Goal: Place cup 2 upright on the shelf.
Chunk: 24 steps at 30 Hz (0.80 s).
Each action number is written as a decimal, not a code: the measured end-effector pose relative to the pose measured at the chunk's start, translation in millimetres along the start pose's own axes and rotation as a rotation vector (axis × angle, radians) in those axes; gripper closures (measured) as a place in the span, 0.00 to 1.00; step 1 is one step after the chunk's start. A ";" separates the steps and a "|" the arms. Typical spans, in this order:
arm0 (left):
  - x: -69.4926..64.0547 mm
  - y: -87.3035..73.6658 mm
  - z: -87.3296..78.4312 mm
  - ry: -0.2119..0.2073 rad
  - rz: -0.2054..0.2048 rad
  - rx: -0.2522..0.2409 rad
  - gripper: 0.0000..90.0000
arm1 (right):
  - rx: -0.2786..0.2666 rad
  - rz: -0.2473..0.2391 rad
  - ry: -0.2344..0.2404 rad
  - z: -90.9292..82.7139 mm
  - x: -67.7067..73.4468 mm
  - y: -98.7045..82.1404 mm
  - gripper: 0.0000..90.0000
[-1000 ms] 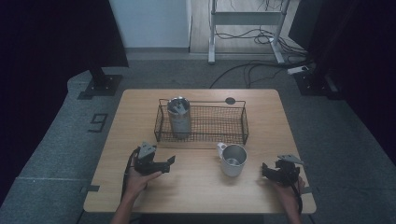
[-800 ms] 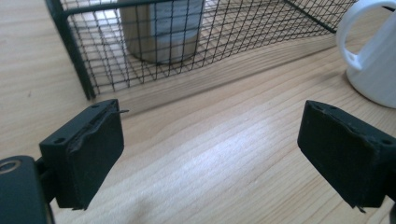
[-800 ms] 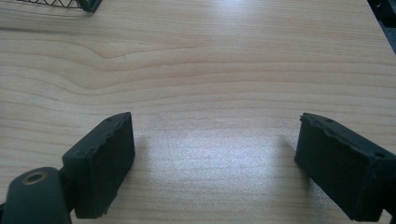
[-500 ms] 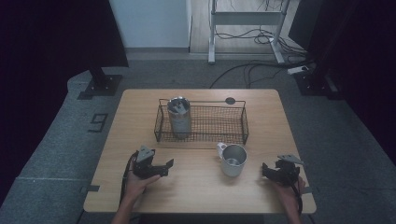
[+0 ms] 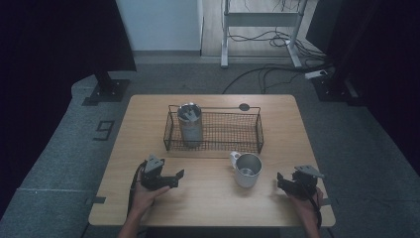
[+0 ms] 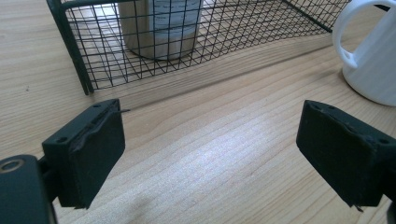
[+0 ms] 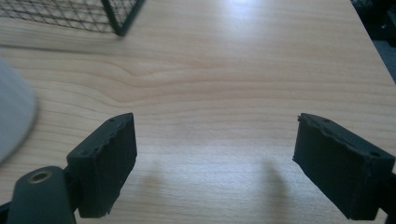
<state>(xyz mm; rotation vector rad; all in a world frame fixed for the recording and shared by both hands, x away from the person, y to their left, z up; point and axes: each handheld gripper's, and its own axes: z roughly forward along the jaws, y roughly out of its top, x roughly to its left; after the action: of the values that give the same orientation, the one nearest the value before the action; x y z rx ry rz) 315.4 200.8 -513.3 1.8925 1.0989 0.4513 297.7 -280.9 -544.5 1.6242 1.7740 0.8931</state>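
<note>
Barely closed, left gripper [image 5: 174,177] faces bare table [image 5: 208,198] beside mug [image 5: 246,169].

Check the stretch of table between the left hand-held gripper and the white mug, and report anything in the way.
Nothing visible stands there. The left hand-held gripper is open over bare table, and the mug sits ahead to its right with only wood between. The wire basket with the metal cup lies further back, off that line.

Lab-style recording room
Grey carpet [image 5: 59,163], dark curtains [image 5: 54,39] and floor cables [image 5: 267,74] beyond the wooden table [image 5: 218,198], far from the left gripper [image 5: 171,178]
</note>
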 end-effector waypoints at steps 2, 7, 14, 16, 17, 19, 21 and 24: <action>-0.2 -0.1 0.4 0.000 -0.001 0.004 0.09 | -0.014 -0.009 0.006 -3.1 2.8 1.3 0.14; -2.6 -1.0 2.8 -0.001 0.011 0.024 0.09 | -0.045 -0.016 0.027 -10.7 9.2 4.8 0.14; -3.2 -1.0 2.5 -0.012 0.008 0.025 0.09 | -0.082 -0.016 0.083 -21.0 16.1 9.5 0.15; -2.5 -1.1 2.7 -0.012 0.009 0.030 0.09 | -0.090 -0.017 0.098 -23.2 18.2 10.4 0.15; -2.4 -1.1 2.9 -0.012 0.009 0.033 0.09 | -0.092 -0.019 0.104 -24.1 19.0 10.8 0.15; -2.0 -1.1 2.9 -0.011 0.009 0.037 0.09 | -0.094 -0.025 0.116 -26.7 21.6 12.4 0.15; -1.8 -1.2 2.1 -0.009 0.007 0.035 0.09 | -0.100 -0.029 0.126 -29.8 24.0 14.1 0.15; -1.8 -1.3 1.6 -0.007 0.007 0.036 0.09 | -0.118 -0.032 0.155 -35.7 29.6 16.8 0.15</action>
<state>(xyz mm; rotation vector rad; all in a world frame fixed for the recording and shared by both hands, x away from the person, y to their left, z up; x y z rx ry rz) 314.8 198.9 -515.1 1.9289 1.1028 0.4307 277.1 -254.3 -508.5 1.4826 1.8078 1.1135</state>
